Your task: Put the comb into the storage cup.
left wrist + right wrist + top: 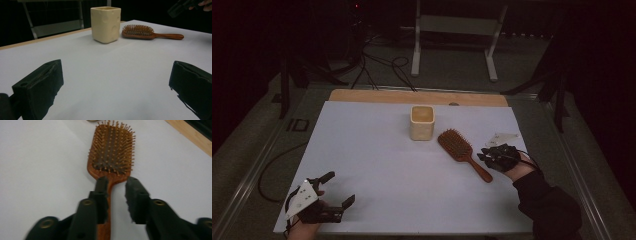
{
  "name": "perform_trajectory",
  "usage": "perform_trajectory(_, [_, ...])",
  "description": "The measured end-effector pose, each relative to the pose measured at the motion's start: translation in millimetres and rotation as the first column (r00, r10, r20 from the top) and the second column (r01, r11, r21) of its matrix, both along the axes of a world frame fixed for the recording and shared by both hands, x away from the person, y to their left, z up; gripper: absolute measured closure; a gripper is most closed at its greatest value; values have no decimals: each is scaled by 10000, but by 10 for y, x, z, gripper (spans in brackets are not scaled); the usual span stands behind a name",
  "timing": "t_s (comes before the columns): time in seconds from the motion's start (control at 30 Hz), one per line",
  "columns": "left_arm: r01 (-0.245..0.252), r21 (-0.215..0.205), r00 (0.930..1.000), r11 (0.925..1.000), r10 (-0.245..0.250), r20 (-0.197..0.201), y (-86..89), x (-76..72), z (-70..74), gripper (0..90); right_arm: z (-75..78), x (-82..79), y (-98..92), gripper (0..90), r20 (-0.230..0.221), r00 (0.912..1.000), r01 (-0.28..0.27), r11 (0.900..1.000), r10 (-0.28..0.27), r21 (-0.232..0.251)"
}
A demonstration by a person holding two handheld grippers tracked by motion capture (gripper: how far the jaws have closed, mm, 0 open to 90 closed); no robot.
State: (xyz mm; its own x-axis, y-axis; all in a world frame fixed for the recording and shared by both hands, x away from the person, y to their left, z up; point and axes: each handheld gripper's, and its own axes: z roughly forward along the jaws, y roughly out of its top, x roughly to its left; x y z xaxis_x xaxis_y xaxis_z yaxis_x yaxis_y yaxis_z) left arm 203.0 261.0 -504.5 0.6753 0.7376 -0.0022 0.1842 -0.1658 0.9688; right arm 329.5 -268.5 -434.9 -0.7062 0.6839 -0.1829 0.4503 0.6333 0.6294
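Left gripper (338, 190) parked near-left on the white sheet (377, 165), jaws spread wide, nothing between them; looks idle. Cream cup (422, 122) upright, far centre. Hairbrush (463, 153) flat, bristles up, right of cup. Right gripper (114, 185) above its handle, jaws partly apart, straddling it without pinching.

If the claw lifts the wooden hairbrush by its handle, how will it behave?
The hairbrush looks rigid wood, so it should stay stiff. Its wide bristled head sits far from the handle, so it may droop head-down in a loose grip. Lying flat on the table, it seems unlikely to roll.
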Motion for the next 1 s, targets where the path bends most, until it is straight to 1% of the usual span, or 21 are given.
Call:
perform_trajectory(0.07, [-1, 9, 10000, 10000, 1, 5, -2, -2, -2, 0, 6, -2, 35, 636, -76, 10000, -22, 10000, 22, -14])
perform_trajectory(0.13, [14, 6, 10000, 10000, -14, 5, -1, 1, -1, 0, 6, 2, 65, 556, -170, 9999, -30, 9999, 28, -140])
perform_trajectory(0.17, [8, -6, 10000, 10000, -8, 0, 0, 1, 0, 0, 5, 5, 76, 537, -259, 9997, -16, 9999, 12, -126])
perform_trajectory(0.23, [9, -3, 10000, 10000, -9, 2, -2, -1, -2, 0, -6, 17, 95, 465, -410, 9992, -7, 9999, 2, -135])
perform_trajectory(0.3, [21, 7, 10000, 10000, -21, 1, -1, 0, -2, 0, -25, 37, 107, 424, -663, 9978, 31, 9999, -40, -130])
perform_trajectory(0.37, [7, -33, 10000, 10000, -7, -2, 0, 1, -1, 0, -46, 52, 116, 348, -923, 9957, -3, 9999, -6, -102])
perform_trajectory(0.4, [4, -7, 10000, 10000, -4, -5, 1, 0, -2, 0, -60, 58, 124, 307, -1128, 9936, -20, 9999, 6, -128])
perform_trajectory(0.43, [9, 13, 10000, 10000, -9, -9, 0, -1, -3, 0, -76, 66, 130, 266, -1129, 9936, -56, 9998, 36, -168])
perform_trajectory(0.47, [13, 17, 10000, 10000, -13, -18, -1, 1, -4, 0, -89, 69, 139, 224, -1240, 9923, 16, 9999, -36, -162])
perform_trajectory(0.5, [11, -11, 10000, 10000, -11, -12, -2, 4, -4, 0, -105, 83, 146, 181, -1437, 9896, -26, 9999, 2, -168])
perform_trajectory(0.53, [9, -14, 10000, 10000, -9, -18, -1, 5, -4, 0, -118, 98, 151, 158, -1587, 9873, -19, 9998, -12, -192])
perform_trajectory(0.57, [8, -2, 10000, 10000, -8, -16, -2, 3, -4, 0, -130, 109, 156, 134, -1724, 9850, 35, 9999, -53, -108])
perform_trajectory(0.67, [26, 32, 10000, 10000, -26, -14, -4, 2, -6, 0, -164, 146, 162, 116, -1887, 9819, 172, 9999, -170, -6])
perform_trajectory(0.7, [19, 1, 10000, 10000, -19, -13, -2, 4, -5, 0, -178, 153, 168, 115, -1870, 9822, 163, 9999, -171, -56])
perform_trajectory(0.73, [13, -7, 10000, 10000, -13, -18, -1, 5, -5, 0, -195, 159, 176, 142, -1844, 9826, 224, 9997, -244, -130])
perform_trajectory(0.77, [11, 7, 10000, 10000, -11, -16, -2, 4, -7, 0, -214, 178, 181, 163, -1961, 9803, 194, 9997, -220, -156])
perform_trajectory(0.8, [29, 40, 10000, 10000, -28, -28, -2, 3, -8, 0, -236, 204, 188, 151, -2211, 9748, 275, 9995, -306, -171])
perform_trajectory(0.83, [39, 46, 10000, 10000, -39, -33, -3, 4, -7, 0, -259, 224, 195, 147, -2304, 9724, 346, 9992, -381, -192])
perform_trajectory(0.87, [39, 18, 10000, 10000, -39, -15, -4, 4, -6, 0, -279, 235, 202, 149, -2240, 9738, 356, 9991, -401, -242])
perform_trajectory(0.93, [33, 9, 10000, 10000, -33, -17, -3, 3, -6, 0, -322, 264, 217, 149, -2268, 9731, 338, 9987, -418, -391])
perform_trajectory(1.0, [46, 43, 10000, 10000, -45, -30, -2, 2, -7, 0, -361, 290, 236, 192, -2328, 9713, 397, 9982, -491, -449])
